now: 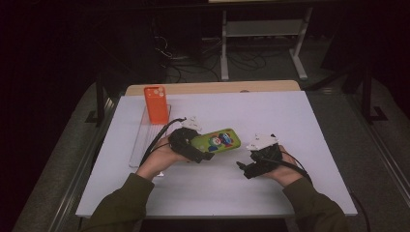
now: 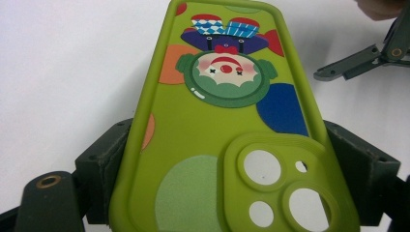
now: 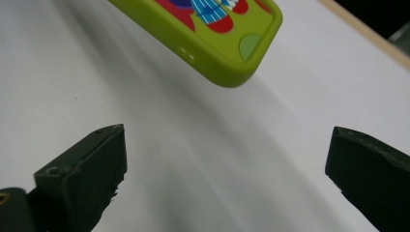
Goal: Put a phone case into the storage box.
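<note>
Now green phone case (image 2: 227, 125) in left tool (image 1: 189, 144), orange case (image 1: 156, 104) on clear tray (image 1: 139, 140).

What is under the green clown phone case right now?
Beneath the lime-green rubber phone case with the clown picture lies bare white tabletop, showing through its camera holes. Its gripped end sits between the left tongs, hiding that patch.

Dim room all round, black beyond the table (image 1: 290, 111), which glows pale under light from above. Soft shadows sit under both hands. Up close, the green case (image 2: 212, 130) is sharp and evenly lit, colours vivid. In the right gripper view the white surface smears into streaky blur, with the near jaws soft.
</note>
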